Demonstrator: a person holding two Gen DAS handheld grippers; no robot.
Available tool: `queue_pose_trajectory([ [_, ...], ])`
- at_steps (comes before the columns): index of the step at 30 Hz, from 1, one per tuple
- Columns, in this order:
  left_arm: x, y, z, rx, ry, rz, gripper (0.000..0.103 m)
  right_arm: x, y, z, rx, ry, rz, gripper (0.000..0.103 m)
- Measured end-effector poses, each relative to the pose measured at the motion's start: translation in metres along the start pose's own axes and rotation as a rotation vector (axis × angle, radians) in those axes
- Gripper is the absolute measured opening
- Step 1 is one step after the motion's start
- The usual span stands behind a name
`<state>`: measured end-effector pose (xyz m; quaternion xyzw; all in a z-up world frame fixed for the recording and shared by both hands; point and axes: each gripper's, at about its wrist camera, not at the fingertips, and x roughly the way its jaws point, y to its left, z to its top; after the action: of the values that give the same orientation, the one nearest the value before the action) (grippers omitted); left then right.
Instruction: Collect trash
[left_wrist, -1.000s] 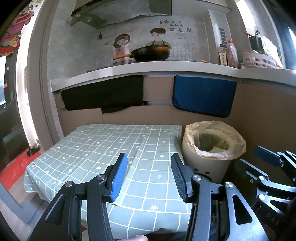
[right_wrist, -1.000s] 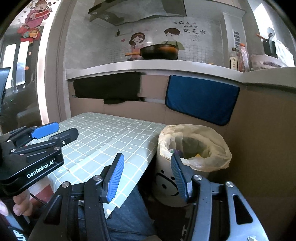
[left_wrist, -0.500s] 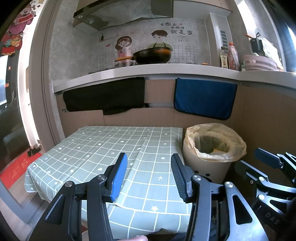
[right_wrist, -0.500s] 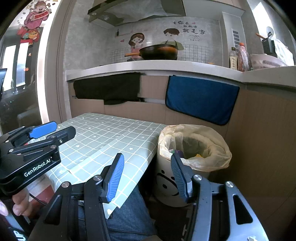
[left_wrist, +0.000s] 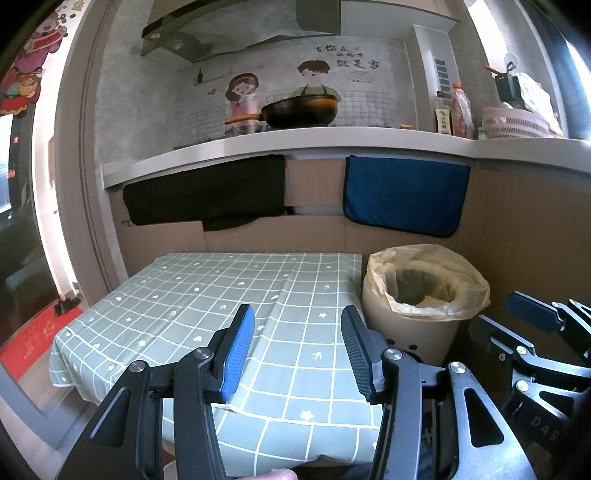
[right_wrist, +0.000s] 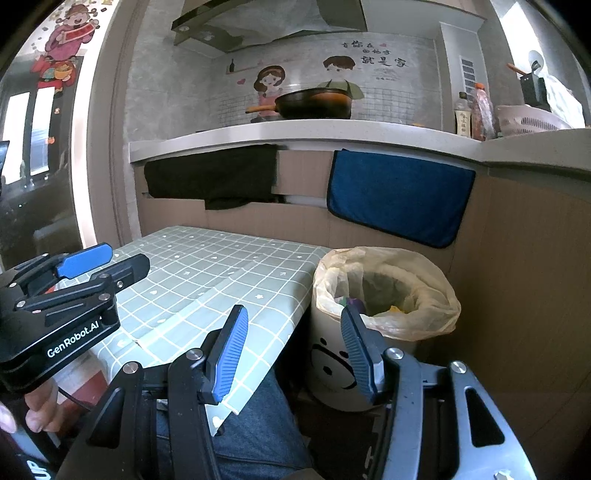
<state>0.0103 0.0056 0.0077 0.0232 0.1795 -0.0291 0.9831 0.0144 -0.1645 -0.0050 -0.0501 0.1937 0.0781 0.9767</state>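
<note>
A beige trash bin (left_wrist: 410, 332) lined with a pale yellow bag (left_wrist: 476, 291) stands on the floor right of the table; it also shows in the right wrist view (right_wrist: 332, 365), with scraps of trash inside (right_wrist: 393, 309). My left gripper (left_wrist: 297, 350) is open and empty, held above the near part of the green checked tablecloth (left_wrist: 221, 291). My right gripper (right_wrist: 291, 350) is open and empty, held in front of the bin near the table's corner (right_wrist: 221, 417). No loose trash shows on the tablecloth.
A kitchen counter (left_wrist: 295, 142) runs behind the table with a wok (left_wrist: 299, 110), bottles (left_wrist: 458, 114) and a basket (left_wrist: 517, 123). A black cloth (left_wrist: 207, 192) and a blue cloth (left_wrist: 402, 195) hang below it. My jeans-clad leg (right_wrist: 255, 432) is under the right gripper.
Both views have drifted slightly, tilting up and back a little. Both grippers stay open and empty.
</note>
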Motion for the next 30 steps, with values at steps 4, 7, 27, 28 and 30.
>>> queue_pose_trajectory([
  [4, 0.0000, -0.0010, 0.0000, 0.001, 0.002, 0.000, 0.050, -0.0018, -0.0001, -0.0003, 0.005, -0.003, -0.002, 0.050],
  [7, -0.0006, -0.0013, 0.0003, 0.002, 0.000, -0.002, 0.050, -0.0033, 0.0005, -0.0006, 0.008, -0.007, -0.004, 0.050],
  [27, -0.0042, 0.0006, -0.0013, 0.021, -0.006, -0.031, 0.050, -0.0078, -0.0001, -0.0001, 0.029, -0.005, -0.015, 0.050],
  [28, -0.0039, 0.0010, -0.0014, 0.021, -0.005, -0.032, 0.050, -0.0078, 0.0000, 0.0001, 0.029, -0.005, -0.015, 0.050],
  [30, -0.0040, 0.0006, -0.0014, 0.020, -0.005, -0.031, 0.050, -0.0074, 0.0001, -0.0001, 0.030, -0.004, -0.014, 0.050],
])
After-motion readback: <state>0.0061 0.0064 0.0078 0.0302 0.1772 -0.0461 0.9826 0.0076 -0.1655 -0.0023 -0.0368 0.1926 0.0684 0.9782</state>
